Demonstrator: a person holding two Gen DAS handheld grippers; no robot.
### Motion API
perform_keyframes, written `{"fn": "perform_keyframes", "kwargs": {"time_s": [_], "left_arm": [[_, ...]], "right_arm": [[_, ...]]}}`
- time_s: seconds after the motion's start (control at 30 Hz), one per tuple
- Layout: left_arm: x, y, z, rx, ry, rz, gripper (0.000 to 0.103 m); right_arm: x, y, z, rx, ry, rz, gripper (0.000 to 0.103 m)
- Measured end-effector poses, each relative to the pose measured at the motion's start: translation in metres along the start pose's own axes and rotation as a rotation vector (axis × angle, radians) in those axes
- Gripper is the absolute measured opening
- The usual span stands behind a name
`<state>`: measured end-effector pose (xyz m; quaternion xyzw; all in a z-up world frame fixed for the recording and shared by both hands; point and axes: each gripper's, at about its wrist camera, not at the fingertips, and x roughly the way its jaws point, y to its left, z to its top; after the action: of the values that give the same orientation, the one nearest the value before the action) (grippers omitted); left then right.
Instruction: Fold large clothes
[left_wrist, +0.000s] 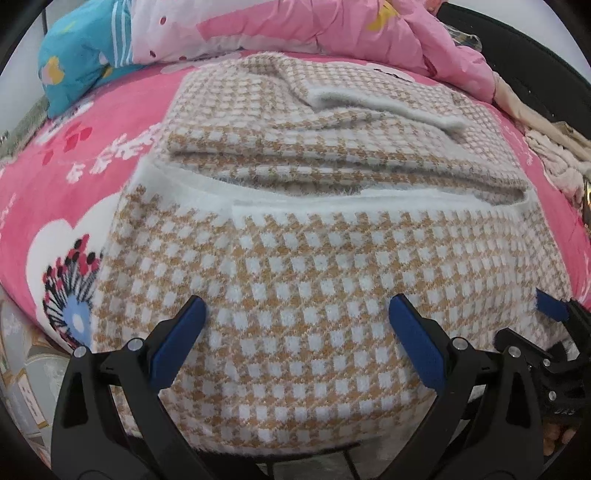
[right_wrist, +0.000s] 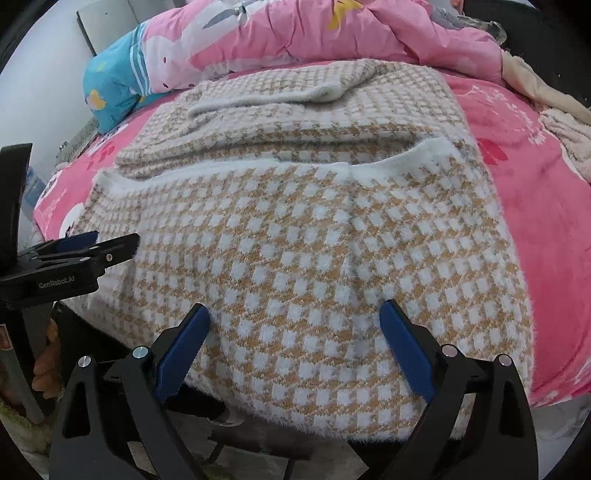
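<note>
A tan-and-white checked knit garment (left_wrist: 303, 266) lies on the pink bed sheet (left_wrist: 92, 155), and its near part drapes over the bed's front edge. The far part is folded over itself, with a white-cuffed sleeve (left_wrist: 388, 105) on top. My left gripper (left_wrist: 297, 306) is open just over the draped near part, with nothing pinched. The pad of one finger (left_wrist: 550, 304) of the right gripper shows at the right edge. In the right wrist view the same garment (right_wrist: 314, 240) fills the middle. My right gripper (right_wrist: 295, 312) is open above its near edge, and the left gripper (right_wrist: 114, 238) is at the left.
A bunched pink quilt (left_wrist: 332, 26) and a blue printed corner (left_wrist: 77, 70) lie along the back of the bed. Beige cloth (right_wrist: 561, 129) is piled at the right. A person's hand (right_wrist: 44, 365) shows at lower left. Floor (right_wrist: 258, 435) lies below the bed's front edge.
</note>
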<state>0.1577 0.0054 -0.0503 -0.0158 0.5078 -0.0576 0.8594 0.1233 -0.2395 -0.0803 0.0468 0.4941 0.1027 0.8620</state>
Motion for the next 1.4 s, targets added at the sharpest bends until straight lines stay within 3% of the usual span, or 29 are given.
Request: {"fn": "perform_keyframes", "kwargs": {"time_s": [0.13, 0.5, 0.93, 1.4], "left_arm": [[0.006, 0.008, 0.004, -0.038, 0.029, -0.041, 0.097], [0.007, 0.006, 0.004, -0.031, 0.008, -0.030, 0.097], [0.001, 0.006, -0.003, -0.033, -0.001, -0.035, 0.097], [-0.004, 0.009, -0.006, -0.026, -0.013, -0.055, 0.097]], "right_arm": [[0.002, 0.000, 0.002, 0.017, 0.000, 0.006, 0.093], [-0.007, 0.015, 0.014, 0.030, -0.019, -0.012, 0.093], [0.013, 0.041, 0.033, -0.069, -0.046, -0.135, 0.093], [0.019, 0.034, 0.031, -0.046, -0.053, -0.114, 0.094]]}}
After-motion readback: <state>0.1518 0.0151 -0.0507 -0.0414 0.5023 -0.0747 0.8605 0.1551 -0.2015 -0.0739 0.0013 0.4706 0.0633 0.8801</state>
